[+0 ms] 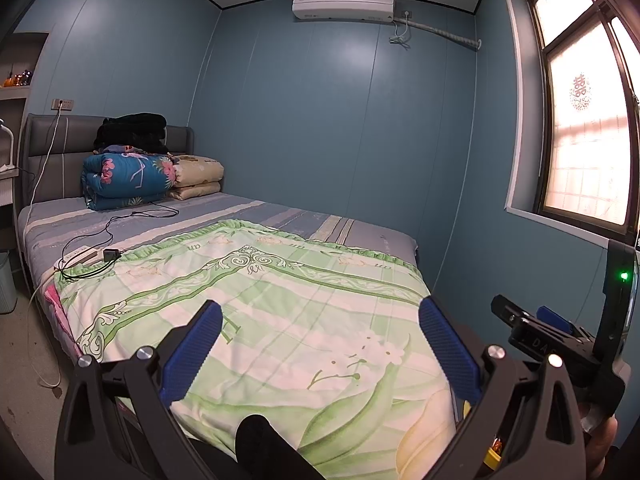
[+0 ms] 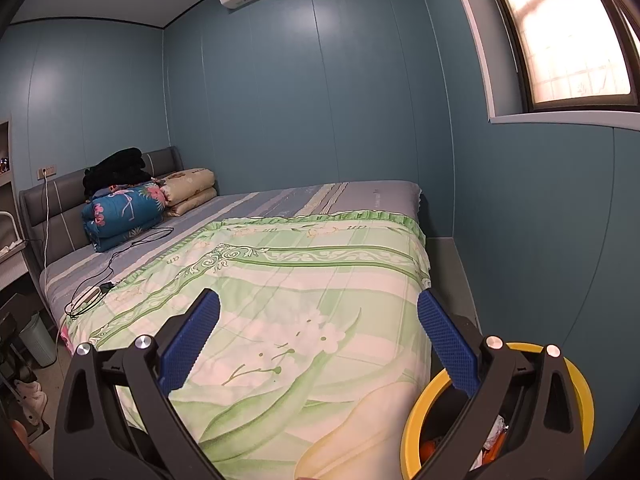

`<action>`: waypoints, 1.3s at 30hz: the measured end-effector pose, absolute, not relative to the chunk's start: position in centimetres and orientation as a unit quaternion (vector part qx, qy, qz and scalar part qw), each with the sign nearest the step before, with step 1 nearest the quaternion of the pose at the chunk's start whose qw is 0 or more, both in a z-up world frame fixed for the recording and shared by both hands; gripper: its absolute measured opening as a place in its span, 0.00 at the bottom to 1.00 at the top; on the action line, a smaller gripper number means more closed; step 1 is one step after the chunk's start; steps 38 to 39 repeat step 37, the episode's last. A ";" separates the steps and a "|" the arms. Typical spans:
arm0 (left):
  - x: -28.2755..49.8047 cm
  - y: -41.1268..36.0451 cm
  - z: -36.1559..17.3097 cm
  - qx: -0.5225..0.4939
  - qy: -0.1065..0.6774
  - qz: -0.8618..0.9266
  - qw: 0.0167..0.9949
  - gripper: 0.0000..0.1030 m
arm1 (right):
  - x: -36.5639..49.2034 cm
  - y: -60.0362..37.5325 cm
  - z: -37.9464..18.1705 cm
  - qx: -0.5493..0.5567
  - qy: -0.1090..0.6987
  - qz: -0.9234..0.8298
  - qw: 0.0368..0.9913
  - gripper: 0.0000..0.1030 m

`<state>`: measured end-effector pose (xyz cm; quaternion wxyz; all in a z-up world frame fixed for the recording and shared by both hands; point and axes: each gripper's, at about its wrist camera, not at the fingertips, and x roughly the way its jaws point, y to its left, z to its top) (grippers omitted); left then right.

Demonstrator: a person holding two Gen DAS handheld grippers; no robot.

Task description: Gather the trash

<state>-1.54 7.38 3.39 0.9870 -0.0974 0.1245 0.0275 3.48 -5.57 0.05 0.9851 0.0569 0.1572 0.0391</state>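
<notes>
A yellow trash bin (image 2: 416,428) stands on the floor at the bed's near right corner, with crumpled white and orange trash (image 2: 494,434) inside. My right gripper (image 2: 318,340) is open and empty, above the bed's foot and the bin. My left gripper (image 1: 320,344) is open and empty over the green floral bedspread (image 1: 280,300). The right gripper also shows in the left wrist view (image 1: 532,328) at the right. A sliver of the yellow bin (image 1: 493,454) shows at the bottom of the left wrist view.
The bed (image 2: 360,196) fills the room's middle, with folded quilts (image 2: 124,208) and black clothes by the headboard. Black cables and a charger (image 2: 105,287) lie on the left side. A pale ribbed bin (image 2: 38,338) stands on the floor at left. A window (image 2: 560,32) is on the right wall.
</notes>
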 end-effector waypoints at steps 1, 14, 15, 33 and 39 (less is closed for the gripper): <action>-1.5 7.4 3.4 -0.097 0.125 0.027 0.987 0.92 | 3.5 -5.6 0.0 0.057 0.157 0.039 0.985 0.92; -1.3 7.3 3.2 -0.096 0.127 0.023 0.987 0.92 | 3.5 -5.8 -0.1 0.059 0.160 0.038 0.985 0.92; -1.3 7.3 3.1 -0.096 0.127 0.023 0.987 0.92 | 3.5 -5.8 -0.1 0.059 0.159 0.038 0.985 0.92; -0.8 7.4 2.8 -0.098 0.135 0.010 0.986 0.92 | 3.6 -6.0 -0.3 0.061 0.164 0.040 0.984 0.92; -0.8 7.5 2.8 -0.096 0.134 0.012 0.986 0.92 | 3.6 -5.9 -0.4 0.062 0.165 0.042 0.983 0.92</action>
